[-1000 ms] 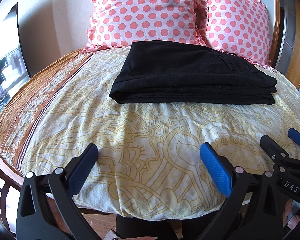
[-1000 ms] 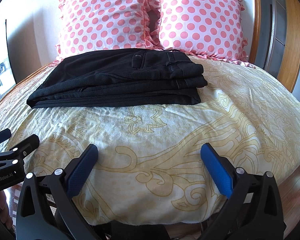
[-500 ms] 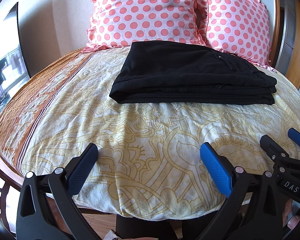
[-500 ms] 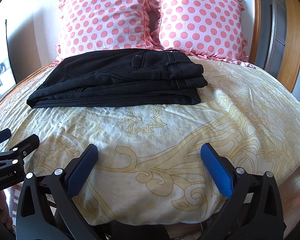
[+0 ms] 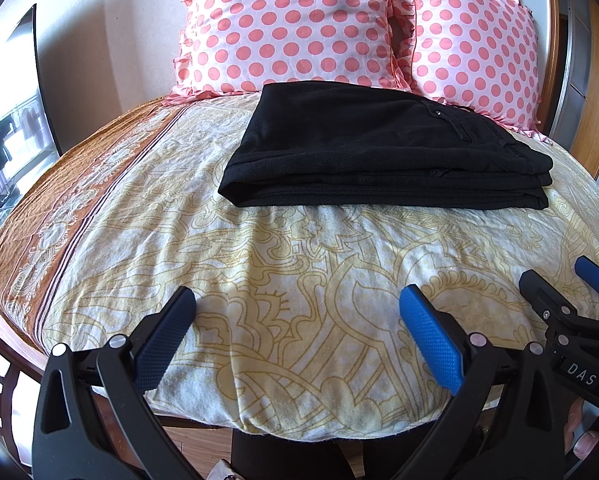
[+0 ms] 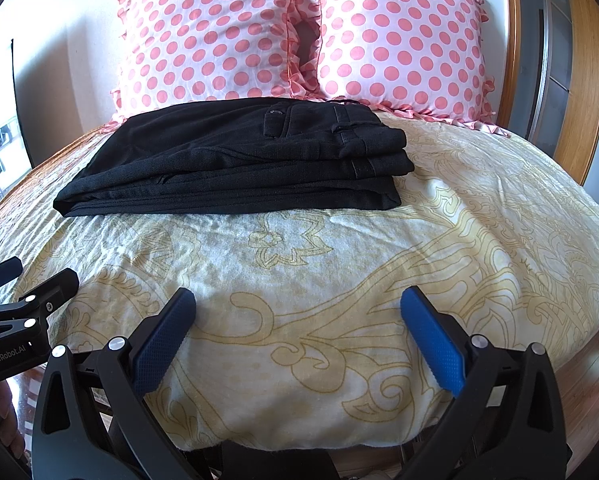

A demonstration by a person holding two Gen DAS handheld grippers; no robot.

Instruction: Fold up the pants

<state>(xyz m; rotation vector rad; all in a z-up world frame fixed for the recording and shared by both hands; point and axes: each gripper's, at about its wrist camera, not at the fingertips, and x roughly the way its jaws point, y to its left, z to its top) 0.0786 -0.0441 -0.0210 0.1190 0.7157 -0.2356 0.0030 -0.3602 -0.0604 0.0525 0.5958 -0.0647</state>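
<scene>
the pants (image 5: 379,152) lay folded well beyond both sets of fingers. left gripper (image 5: 295,336) and right gripper (image 6: 299,336) hung released, empty. folding looked finished; nothing seemed left to grasp.

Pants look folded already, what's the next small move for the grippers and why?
Probably none beyond pulling both back. The black pants already lie in a neat stack on the bedspread before the pillows; the left gripper and right gripper are open, empty, well short of them.
</scene>
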